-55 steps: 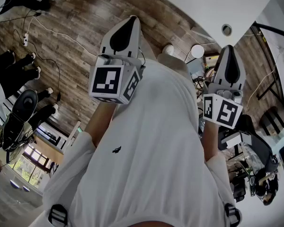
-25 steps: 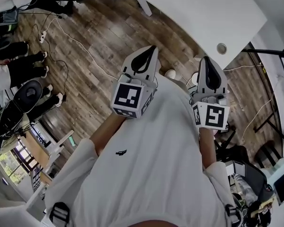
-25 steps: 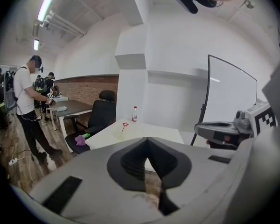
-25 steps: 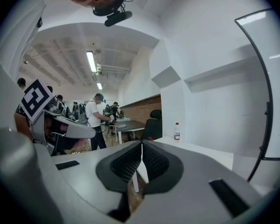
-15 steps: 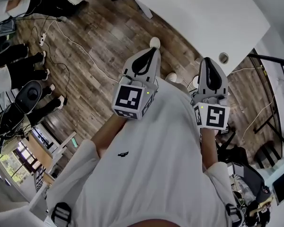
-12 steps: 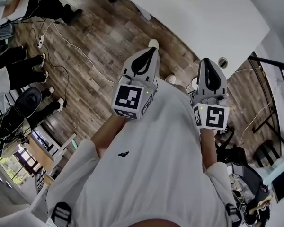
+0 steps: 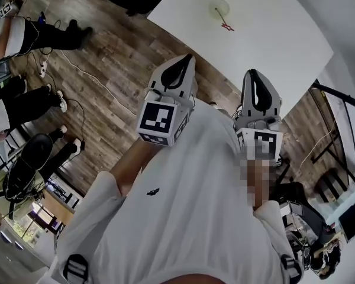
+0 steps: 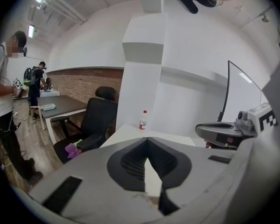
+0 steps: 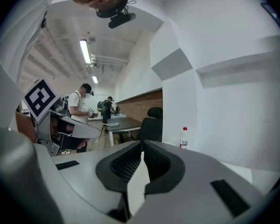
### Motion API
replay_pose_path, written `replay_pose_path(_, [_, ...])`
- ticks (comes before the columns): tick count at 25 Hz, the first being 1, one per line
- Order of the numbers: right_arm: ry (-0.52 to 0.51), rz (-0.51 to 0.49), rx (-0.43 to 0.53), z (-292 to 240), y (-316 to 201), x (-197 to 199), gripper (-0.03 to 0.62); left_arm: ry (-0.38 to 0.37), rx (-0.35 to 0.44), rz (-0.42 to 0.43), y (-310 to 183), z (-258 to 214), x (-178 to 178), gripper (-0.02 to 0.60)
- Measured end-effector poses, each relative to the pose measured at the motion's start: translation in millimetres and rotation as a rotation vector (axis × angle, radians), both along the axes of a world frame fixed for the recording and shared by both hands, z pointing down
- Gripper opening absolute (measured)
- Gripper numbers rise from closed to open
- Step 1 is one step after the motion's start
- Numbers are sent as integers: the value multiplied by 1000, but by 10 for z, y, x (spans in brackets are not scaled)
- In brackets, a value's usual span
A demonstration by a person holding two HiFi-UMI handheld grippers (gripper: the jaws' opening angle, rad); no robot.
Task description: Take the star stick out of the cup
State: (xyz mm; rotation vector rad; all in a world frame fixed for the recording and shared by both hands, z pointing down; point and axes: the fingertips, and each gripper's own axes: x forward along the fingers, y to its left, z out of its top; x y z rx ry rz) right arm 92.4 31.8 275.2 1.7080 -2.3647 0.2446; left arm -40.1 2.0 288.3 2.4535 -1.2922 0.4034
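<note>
A person in a white shirt (image 7: 183, 206) holds two grey two-jaw tools out in front of the body, side by side and a little apart, each with a cube of black-and-white square markers at its back end. The left gripper (image 7: 189, 57) has its jaws pressed together, tips meeting, with nothing between them. The right gripper (image 7: 251, 71) is likewise closed tight and empty. Both point forward and slightly downward. Beneath them is a floor (image 7: 124, 58) of dark wooden boards, and just ahead of their tips begins the near edge of a large white table (image 7: 284, 28). On that table, well ahead of both tools and roughly on the line between them, stands a small pale cup (image 7: 219, 7). The star stick (image 7: 226, 23), thin and red, is in the cup and leans out over its rim toward the tools. Neither tool touches the cup or the stick. Farther along the table, ahead of the left gripper, stands a small clear bottle (image 8: 143, 120) with a red cap. A black office chair (image 8: 100, 120) sits by the table's left side, and a person (image 8: 1, 101) stands far off to the left of the tools.
</note>
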Motion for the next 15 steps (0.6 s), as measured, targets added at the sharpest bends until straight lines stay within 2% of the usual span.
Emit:
replay_pose_path(5, [-11,62,-20,34,-394,-61,4,8,-21,52,-397,36,-127,-3])
replay_pose_path(11, [23,95,-36,90,-741,-186,7,17,-39,114,-755,94,-202,-3])
replay_pose_path(15, [43,86,-66,193,-911,-227,78,22,-52,125,-940,184,-207,-3])
